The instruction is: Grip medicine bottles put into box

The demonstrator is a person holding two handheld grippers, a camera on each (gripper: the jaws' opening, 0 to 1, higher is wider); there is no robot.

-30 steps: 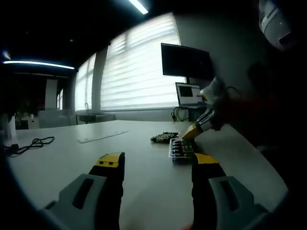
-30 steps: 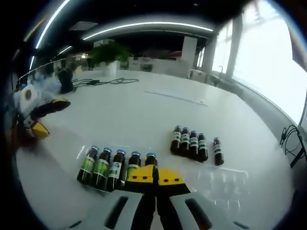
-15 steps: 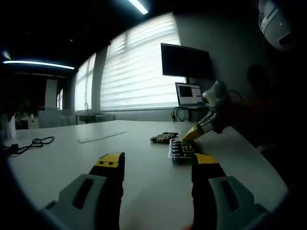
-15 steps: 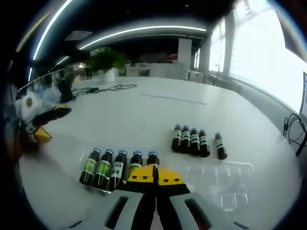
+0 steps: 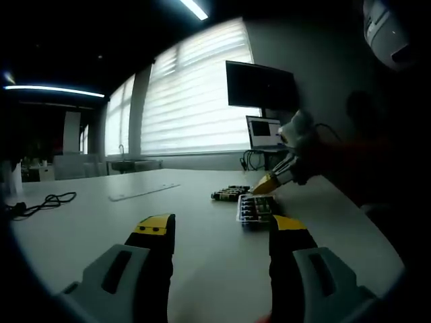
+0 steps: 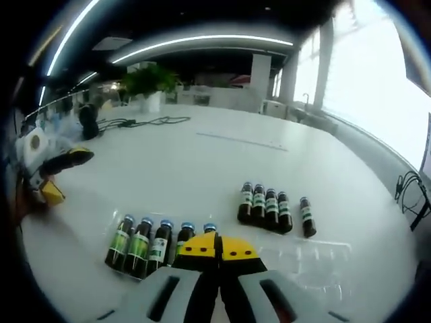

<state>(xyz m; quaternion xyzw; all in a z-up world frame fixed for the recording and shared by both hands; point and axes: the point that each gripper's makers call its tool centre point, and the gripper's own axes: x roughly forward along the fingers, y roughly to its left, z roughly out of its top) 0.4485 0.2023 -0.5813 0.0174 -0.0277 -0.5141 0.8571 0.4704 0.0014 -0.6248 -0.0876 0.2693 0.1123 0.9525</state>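
right gripper view | five bottles in tray (image 6: 158,242) | five loose bottles (image 6: 273,208) | right hand-held gripper (image 6: 217,247) clenched, empty

Left gripper view reads dim to me; most light comes through the blinded windows (image 5: 192,94), with a ceiling strip light (image 5: 54,89) at upper left. Right side falls into murky shadow. Right gripper view is brighter: window glare (image 6: 384,87) blows out upper right, white tabletop (image 6: 182,161) gleams, edges bend and smear.

Five bottles in the clear tray (image 6: 316,259), five loose bottles (image 6: 273,207) beside it.
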